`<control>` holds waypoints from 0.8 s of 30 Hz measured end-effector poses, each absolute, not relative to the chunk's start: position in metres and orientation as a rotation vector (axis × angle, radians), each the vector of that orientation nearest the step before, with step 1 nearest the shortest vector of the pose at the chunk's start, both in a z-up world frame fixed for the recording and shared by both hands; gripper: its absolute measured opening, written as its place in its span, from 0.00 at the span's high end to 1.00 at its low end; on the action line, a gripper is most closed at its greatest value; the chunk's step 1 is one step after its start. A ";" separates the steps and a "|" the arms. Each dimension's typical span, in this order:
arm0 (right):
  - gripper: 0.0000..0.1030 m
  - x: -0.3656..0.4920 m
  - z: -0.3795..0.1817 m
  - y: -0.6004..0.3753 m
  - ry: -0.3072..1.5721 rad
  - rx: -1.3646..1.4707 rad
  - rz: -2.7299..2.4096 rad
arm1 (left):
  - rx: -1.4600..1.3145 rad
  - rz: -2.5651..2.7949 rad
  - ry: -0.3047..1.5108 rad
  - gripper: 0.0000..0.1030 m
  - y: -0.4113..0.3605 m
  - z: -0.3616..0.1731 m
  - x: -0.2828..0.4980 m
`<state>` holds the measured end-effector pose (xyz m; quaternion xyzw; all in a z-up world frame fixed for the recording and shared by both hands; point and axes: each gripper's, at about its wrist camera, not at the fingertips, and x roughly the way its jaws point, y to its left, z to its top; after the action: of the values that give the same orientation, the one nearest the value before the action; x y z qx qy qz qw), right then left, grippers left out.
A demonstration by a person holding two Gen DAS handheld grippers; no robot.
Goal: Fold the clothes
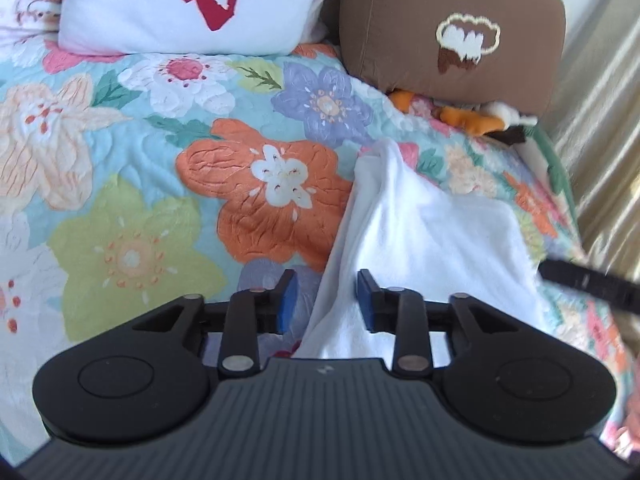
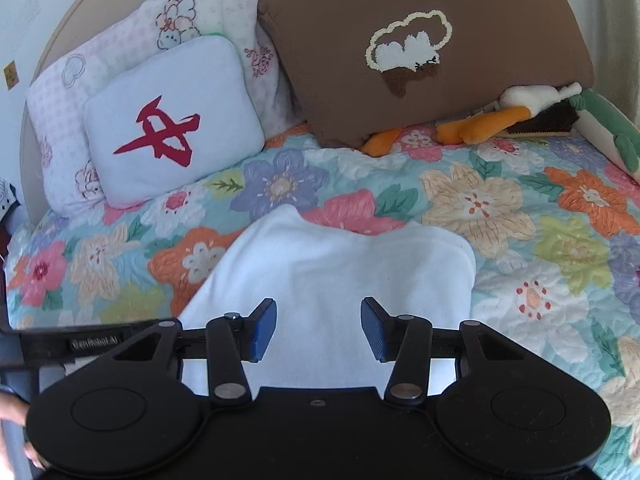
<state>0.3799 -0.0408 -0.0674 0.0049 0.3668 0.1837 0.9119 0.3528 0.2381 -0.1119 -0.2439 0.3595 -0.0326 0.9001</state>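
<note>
Two claws, left gripper [image 1: 327, 300] and right gripper [image 2: 318, 328], stood open over the white cloth [image 2: 340, 272], holding nothing. "GenRobot.AI" showed on one. A flowery quilt [image 2: 520, 208] covered the bed.

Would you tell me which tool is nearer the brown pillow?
Right. The right tool sits over the white garment facing the brown pillow; the left tool sits farther left.
</note>
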 end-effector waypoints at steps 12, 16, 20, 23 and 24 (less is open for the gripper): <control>0.43 0.279 -0.110 -0.071 0.855 -0.118 0.371 | -0.434 -0.124 0.820 0.51 0.232 -0.114 0.326; 0.40 0.254 -0.122 -0.067 0.899 -0.136 0.390 | -0.365 -0.107 0.859 0.48 0.219 -0.112 0.319; 0.40 0.238 -0.134 -0.062 0.900 -0.147 0.408 | -0.426 -0.099 0.897 0.44 0.204 -0.115 0.308; 0.40 0.230 -0.142 -0.049 0.846 -0.266 0.387 | -0.349 -0.072 0.901 0.44 0.182 -0.116 0.295; 0.40 0.229 -0.145 -0.045 0.833 -0.291 0.362 | -0.307 -0.055 0.900 0.44 0.175 -0.116 0.290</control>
<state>0.2295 -0.0452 -0.1455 -0.1401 0.4007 0.1741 0.8885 0.2902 0.1751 -0.1158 -0.1478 0.4330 -0.0264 0.8888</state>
